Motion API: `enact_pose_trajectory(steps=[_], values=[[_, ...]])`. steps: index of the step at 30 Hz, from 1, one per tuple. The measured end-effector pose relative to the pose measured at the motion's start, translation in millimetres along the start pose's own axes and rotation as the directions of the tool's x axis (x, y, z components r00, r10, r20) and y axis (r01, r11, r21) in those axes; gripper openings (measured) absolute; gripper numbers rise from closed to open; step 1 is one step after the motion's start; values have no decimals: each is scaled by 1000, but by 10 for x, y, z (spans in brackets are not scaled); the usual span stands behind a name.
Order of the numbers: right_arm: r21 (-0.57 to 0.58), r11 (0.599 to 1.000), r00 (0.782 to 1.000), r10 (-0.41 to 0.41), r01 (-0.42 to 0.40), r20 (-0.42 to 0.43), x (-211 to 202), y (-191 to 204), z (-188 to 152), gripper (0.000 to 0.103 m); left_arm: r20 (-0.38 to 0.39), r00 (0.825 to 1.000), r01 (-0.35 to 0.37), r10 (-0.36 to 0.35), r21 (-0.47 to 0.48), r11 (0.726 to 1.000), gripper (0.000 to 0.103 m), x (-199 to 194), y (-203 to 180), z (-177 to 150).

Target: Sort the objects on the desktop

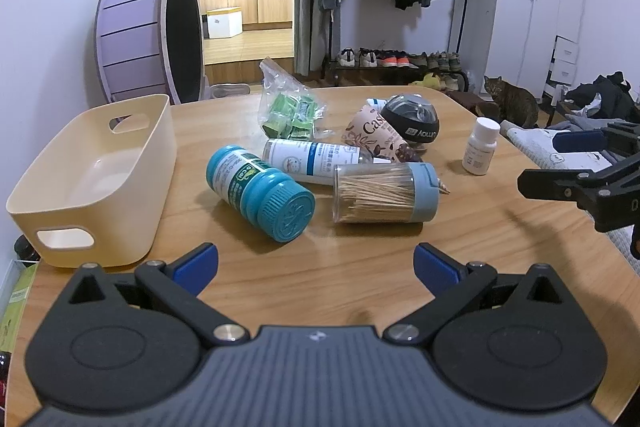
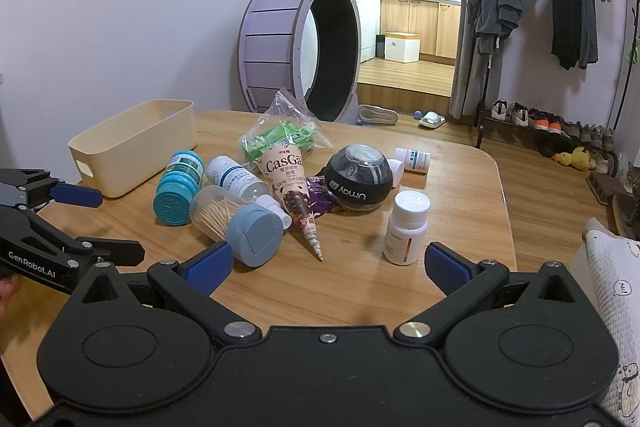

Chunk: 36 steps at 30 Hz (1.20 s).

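On the worktop the cream basket sits at nine o'clock, empty. The teal bottle, toothpick jar and black ball lie clustered centrally; a white pill bottle stands at two o'clock. Left tongs and right tongs gape wide, holding nothing.

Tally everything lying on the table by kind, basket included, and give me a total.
Bottles: 4, namely teal bottle, spray bottle, upright white pill bottle, white pill bottle lying down
Toothpick jar: 1
Ice cream cone: 1
Bag of green packets: 1
Black gyro ball: 1
Cream basket: 1
Total: 9
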State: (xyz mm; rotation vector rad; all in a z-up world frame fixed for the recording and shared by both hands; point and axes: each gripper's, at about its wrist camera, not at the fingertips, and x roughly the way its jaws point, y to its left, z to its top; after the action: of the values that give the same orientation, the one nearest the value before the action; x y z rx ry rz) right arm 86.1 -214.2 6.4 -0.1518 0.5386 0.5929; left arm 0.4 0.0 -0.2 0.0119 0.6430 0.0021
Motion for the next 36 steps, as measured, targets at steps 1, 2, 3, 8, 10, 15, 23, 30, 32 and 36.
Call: enact_pose_trajectory(steps=[1, 2, 3, 8, 10, 15, 23, 30, 32, 36], values=[[-2, 1000, 1000, -1, 1, 1, 1, 3, -2, 103, -1, 1000, 0, 0, 1, 1000, 103, 2, 0, 0], [-4, 1000, 1000, -2, 2, 1, 3, 7, -5, 103, -1, 1000, 0, 0, 2, 1000, 103, 5, 0, 1], [-5, 1000, 1000, -3, 3, 2, 4, 10, -7, 103, -2, 1000, 1, 0, 3, 1000, 103, 7, 0, 1], [-3, 1000, 1000, -1, 1, 0, -29, 21, -4, 103, -5, 1000, 1, -1, 8, 1000, 103, 18, 0, 3], [-2, 1000, 1000, 1, -1, -1, -14, 16, 4, 103, -5, 1000, 1, -1, 8, 1000, 103, 8, 0, 3], [-3, 1000, 1000, 1, -1, -3, 20, -1, -8, 103, -3, 1000, -1, 1, 9, 1000, 103, 1, -6, 3], [-7, 1000, 1000, 2, -2, -6, 4, 2, -9, 103, -1, 1000, -4, 4, 12, 1000, 103, 1, -12, -3], [-11, 1000, 1000, 4, -4, -7, 11, 11, -20, 103, -2, 1000, -1, 1, 12, 1000, 103, -5, -9, -5], [-14, 1000, 1000, 2, -2, -8, 14, 17, -21, 103, -2, 1000, -4, 4, 16, 1000, 103, -4, -12, -6], [-14, 1000, 1000, 3, -3, -9, 16, 15, -21, 103, -3, 1000, -4, 4, 14, 1000, 103, -7, -6, -4]])
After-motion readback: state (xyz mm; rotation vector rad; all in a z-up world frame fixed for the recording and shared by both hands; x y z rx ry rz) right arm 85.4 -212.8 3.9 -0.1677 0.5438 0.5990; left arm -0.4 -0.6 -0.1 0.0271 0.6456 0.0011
